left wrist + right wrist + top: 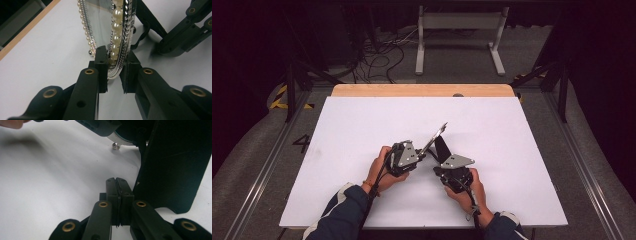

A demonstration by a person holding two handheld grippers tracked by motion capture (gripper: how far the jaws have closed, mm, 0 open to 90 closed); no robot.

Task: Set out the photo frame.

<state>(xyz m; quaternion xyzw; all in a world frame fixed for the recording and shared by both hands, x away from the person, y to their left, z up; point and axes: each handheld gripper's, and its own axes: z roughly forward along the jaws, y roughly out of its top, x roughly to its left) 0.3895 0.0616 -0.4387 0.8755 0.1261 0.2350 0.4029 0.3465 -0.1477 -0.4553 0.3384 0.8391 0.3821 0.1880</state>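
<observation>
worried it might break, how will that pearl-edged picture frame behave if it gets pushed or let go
The picture frame looks stiff: its silver rim and pearl row keep their shape between the left hand-held gripper pads. The clear pane suggests glass, so probably fragile. It stands thin and tilted on a black back stand, so a sideways push would likely tip it.

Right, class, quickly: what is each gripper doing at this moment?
Left gripper: jaws closed on the rim of the pearl-edged picture frame.
Right gripper: jaws shut; whether anything thin is pinched cannot be told.
</observation>
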